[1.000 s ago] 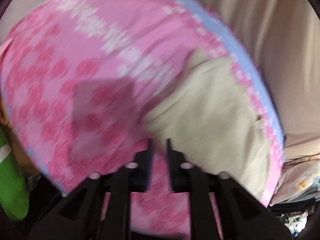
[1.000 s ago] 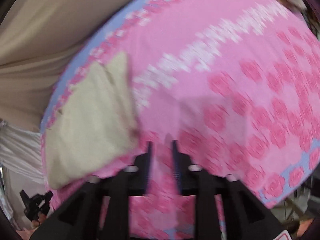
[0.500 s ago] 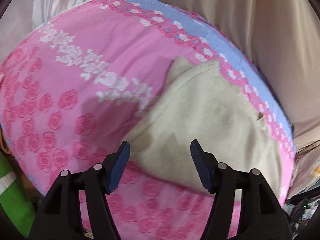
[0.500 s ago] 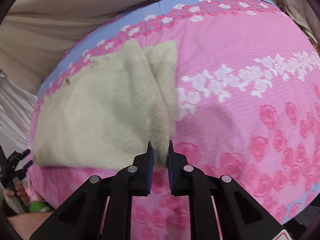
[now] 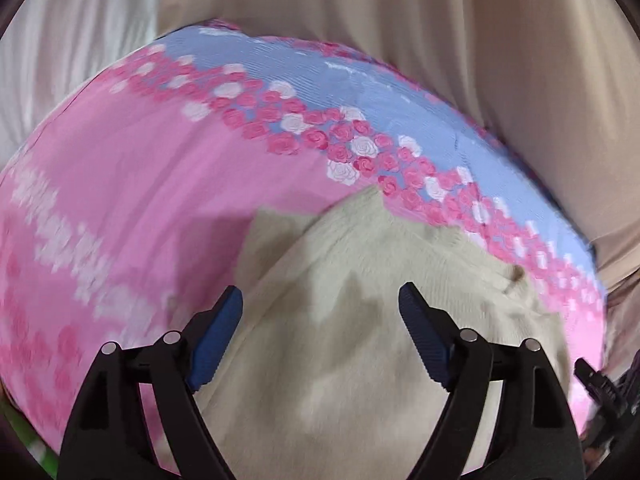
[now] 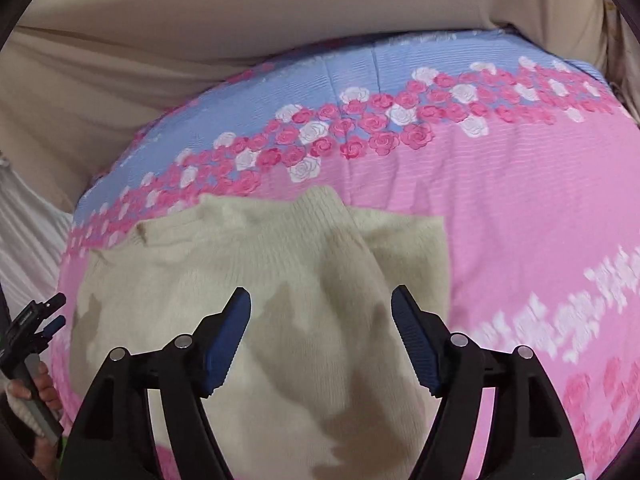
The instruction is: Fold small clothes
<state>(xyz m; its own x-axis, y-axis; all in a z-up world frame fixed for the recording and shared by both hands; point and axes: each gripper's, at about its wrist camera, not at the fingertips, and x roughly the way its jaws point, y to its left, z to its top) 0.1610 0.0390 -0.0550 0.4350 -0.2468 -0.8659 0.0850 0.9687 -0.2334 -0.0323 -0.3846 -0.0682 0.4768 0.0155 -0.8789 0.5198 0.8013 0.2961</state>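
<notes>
A small cream knit sweater (image 5: 360,320) lies flat on a pink rose-patterned bedsheet (image 5: 140,184); it also shows in the right wrist view (image 6: 248,280), with one part folded over onto the body. My left gripper (image 5: 320,312) is open and empty, just above the sweater. My right gripper (image 6: 320,312) is open and empty above the folded part. The left gripper also shows at the left edge of the right wrist view (image 6: 36,320).
The sheet (image 6: 520,208) has a blue band with roses along its far edge (image 6: 360,72). Beige fabric (image 6: 200,40) hangs behind the bed. The right gripper's tip shows at the lower right of the left wrist view (image 5: 600,384).
The right gripper, shut on the sweater's edge half a second ago, has let go and opened. The left gripper opened earlier and now hangs over the sweater. Both views have shifted toward the far edge.
</notes>
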